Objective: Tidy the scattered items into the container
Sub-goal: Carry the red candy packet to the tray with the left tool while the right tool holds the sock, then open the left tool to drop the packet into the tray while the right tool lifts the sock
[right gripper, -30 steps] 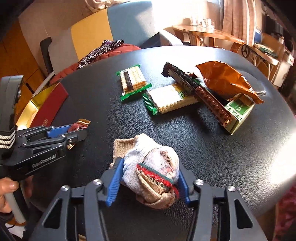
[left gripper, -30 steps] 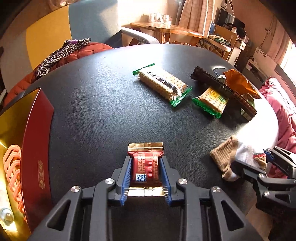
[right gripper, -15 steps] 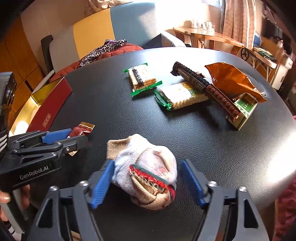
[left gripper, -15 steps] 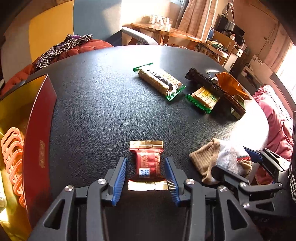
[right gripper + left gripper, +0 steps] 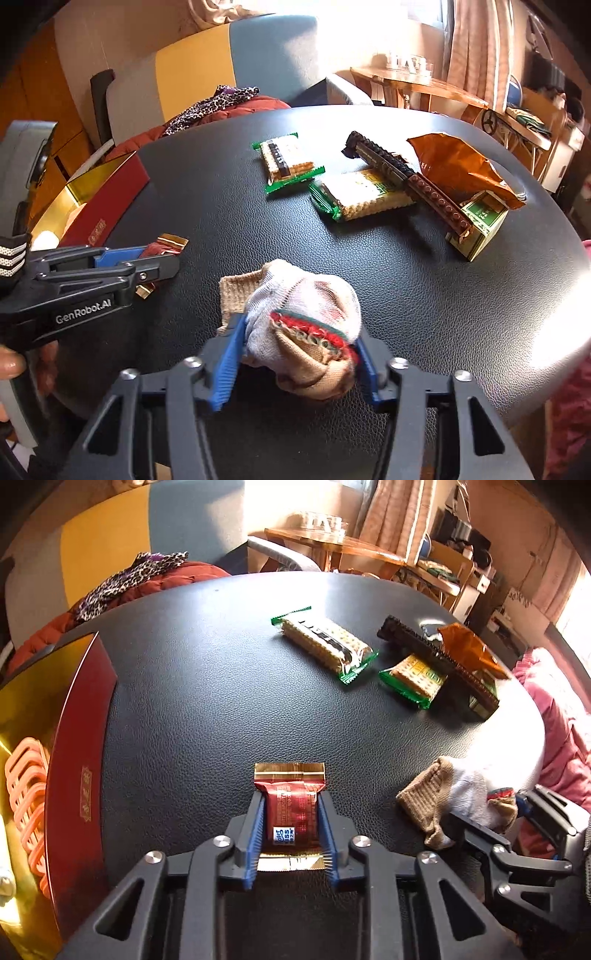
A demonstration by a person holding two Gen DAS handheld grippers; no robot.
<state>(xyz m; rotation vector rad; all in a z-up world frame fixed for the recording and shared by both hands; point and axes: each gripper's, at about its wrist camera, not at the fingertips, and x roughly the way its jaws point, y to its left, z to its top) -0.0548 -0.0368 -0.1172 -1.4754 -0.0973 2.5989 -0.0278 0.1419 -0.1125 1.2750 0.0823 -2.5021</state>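
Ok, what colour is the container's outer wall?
Dark red outer wall, gold lining inside; clearest in the left wrist view.

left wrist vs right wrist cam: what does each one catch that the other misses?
Left wrist only: orange plastic rings inside the red box, and the printed label on the chocolate bar that the left gripper is shut on.

Right wrist only: the person's hand, and the striped cuff of the sock squeezed as the right gripper closes.

Both: black table, cracker packs, brick strip, orange bag.
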